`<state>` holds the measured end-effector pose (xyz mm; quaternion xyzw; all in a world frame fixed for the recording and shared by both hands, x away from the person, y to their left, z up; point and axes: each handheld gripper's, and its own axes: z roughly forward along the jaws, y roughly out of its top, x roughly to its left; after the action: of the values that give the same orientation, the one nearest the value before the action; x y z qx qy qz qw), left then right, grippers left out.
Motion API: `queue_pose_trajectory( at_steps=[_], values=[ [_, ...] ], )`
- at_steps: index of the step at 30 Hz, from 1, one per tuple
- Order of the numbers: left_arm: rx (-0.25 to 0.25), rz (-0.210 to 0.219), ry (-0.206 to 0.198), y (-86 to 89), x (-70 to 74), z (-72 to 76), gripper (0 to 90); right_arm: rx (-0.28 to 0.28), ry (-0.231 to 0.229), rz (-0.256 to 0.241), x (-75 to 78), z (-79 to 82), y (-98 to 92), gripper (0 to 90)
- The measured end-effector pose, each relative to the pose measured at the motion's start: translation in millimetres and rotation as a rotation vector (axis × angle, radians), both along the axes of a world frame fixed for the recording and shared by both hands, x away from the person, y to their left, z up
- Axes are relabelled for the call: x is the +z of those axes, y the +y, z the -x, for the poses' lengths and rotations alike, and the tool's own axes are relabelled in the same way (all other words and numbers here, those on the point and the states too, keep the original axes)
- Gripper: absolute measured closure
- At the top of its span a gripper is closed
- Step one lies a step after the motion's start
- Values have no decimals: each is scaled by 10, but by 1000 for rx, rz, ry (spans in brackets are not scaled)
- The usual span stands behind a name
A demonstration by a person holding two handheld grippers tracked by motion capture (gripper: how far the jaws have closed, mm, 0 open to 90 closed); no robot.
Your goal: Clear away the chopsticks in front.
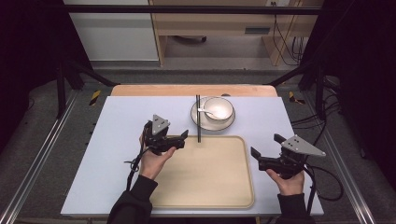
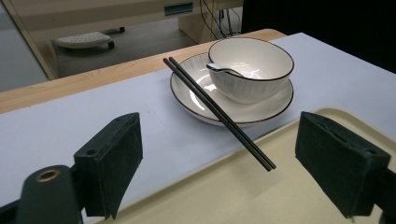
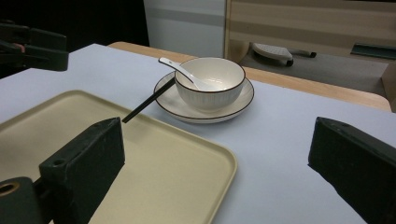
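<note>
Left gripper point(image 1: 180, 139) & right gripper point(image 1: 265, 146): jaws spread, nothing between. Bowl point(image 1: 218, 109) w/ spoon point(image 1: 206, 111) sits on plate point(image 1: 201, 122). 2 chopsticks point(image 1: 198, 119) lean on plate rim, tips probably over tray point(image 1: 205, 200) edge.

A beige tray point(image 1: 205, 186) lies at the table's point(image 1: 116, 121) six o'clock. At twelve o'clock a white bowl point(image 1: 218, 108) holding a white spoon point(image 1: 205, 111) sits on a plate point(image 1: 201, 124). Black chopsticks point(image 1: 198, 119) rest across plate rim and tray edge.
</note>
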<state>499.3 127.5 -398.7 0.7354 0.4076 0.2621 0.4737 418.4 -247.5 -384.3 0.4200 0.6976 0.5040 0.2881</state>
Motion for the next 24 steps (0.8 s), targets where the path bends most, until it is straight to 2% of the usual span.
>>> queue_pose_trajectory(
  at_steps=[5, 9, 24],
  values=[
    [-5, -18, 6, -110, -20, -110, 146, 1, 4, 2, -4, -5, 13, 38],
    [-13, -48, 21, -179, -28, -208, 147, 2, 2, 3, -3, -8, 18, 38],
    [-13, -91, 63, -404, -152, -530, 167, -1, 2, -9, 17, 1, -3, 39]
  ],
)
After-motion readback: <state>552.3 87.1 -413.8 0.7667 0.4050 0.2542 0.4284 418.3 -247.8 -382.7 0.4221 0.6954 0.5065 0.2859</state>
